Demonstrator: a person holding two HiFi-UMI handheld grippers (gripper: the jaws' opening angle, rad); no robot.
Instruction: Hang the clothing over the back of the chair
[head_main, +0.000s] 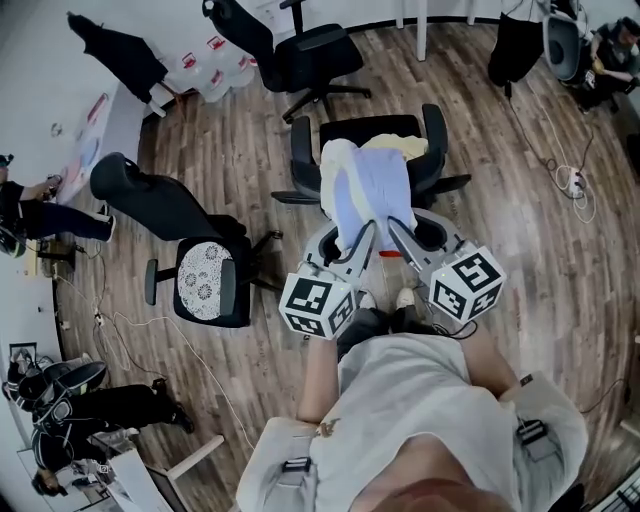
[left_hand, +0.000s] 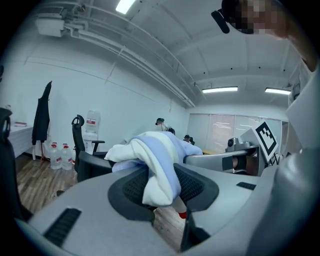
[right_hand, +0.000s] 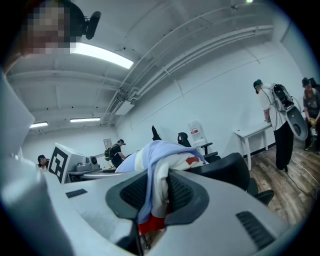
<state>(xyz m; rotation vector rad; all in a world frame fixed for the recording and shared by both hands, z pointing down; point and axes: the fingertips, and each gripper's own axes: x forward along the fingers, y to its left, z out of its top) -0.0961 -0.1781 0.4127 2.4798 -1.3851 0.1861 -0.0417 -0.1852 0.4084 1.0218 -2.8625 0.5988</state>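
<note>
Shoulders (head_main: 420, 400) fill the head view's foot. Beyond them, the left gripper (head_main: 356, 238) and right gripper (head_main: 398, 236) meet the clothing (head_main: 365, 185), soft white-and-lilac fabric lying across the black chair (head_main: 434, 135) back.

Left gripper view: dimpled pads (left_hand: 131, 187) clamp a thick white fold.

Right gripper view: the jaws pinch a thinner fold with a red patch.

If it is let go unevenly, the limp cloth would probably slide off.

I can read no word or number anywhere. The cubes (head_main: 318, 303) on my left claw (head_main: 356, 238) and right claw (head_main: 402, 236) carry only black-and-white square patterns. Far ahead-left of my left claw, the water bottles (left_hand: 59, 155) wear red labels, too small to read.
</note>
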